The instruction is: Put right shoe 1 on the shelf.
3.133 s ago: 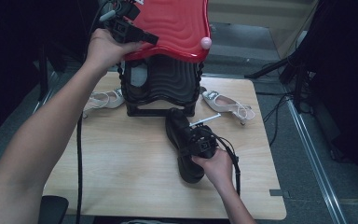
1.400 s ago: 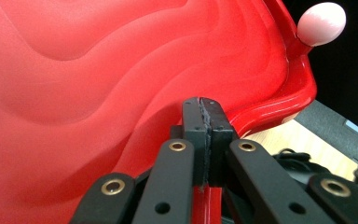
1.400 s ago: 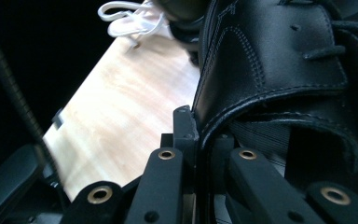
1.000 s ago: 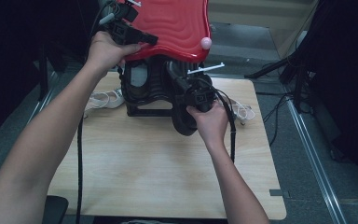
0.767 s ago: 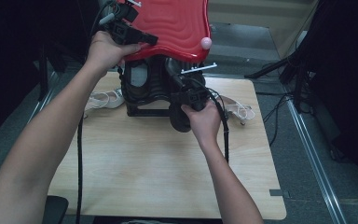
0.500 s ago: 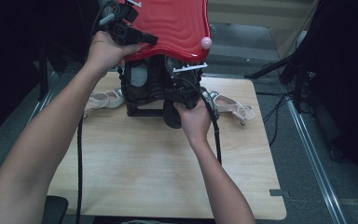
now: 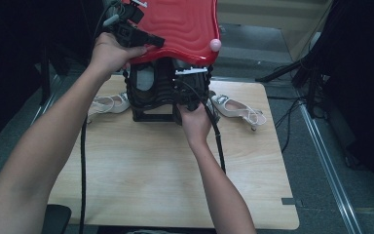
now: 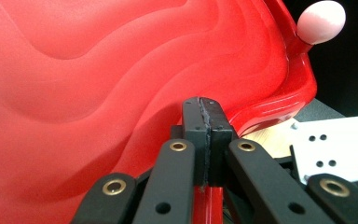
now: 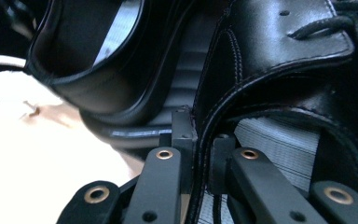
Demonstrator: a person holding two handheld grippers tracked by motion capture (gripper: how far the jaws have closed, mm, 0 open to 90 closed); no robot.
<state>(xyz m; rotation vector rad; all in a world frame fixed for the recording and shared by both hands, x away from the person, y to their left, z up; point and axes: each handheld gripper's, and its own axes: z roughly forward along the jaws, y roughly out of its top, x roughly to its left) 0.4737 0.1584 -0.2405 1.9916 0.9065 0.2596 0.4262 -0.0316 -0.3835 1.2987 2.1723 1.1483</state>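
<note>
Since the earlier frames, my right gripper [image 7: 191, 97] has carried the black shoe [image 9: 279, 79] from the middle of the desk [image 7: 175, 185] up to the black box [image 7: 148, 95] at the far side, and now it sits at the open front of this box, under the red lid [image 7: 185, 27].

My right gripper is clenched on the leather edge of the black shoe; in the right gripper view the rim of the shoe is pinched between the two jaws. A second black shoe [image 9: 98, 60] lies beside it, inside the box.

My left gripper [image 8: 204, 122] is clamped on the edge of the red lid and holds it lifted. A pink knob [image 8: 321, 21] stands at the corner of the lid.

Two white shoes lie on the desk, one [image 7: 108, 103] left of the box and one [image 7: 236, 108] right of it.

I can read no brand or writing on any of these things.
</note>
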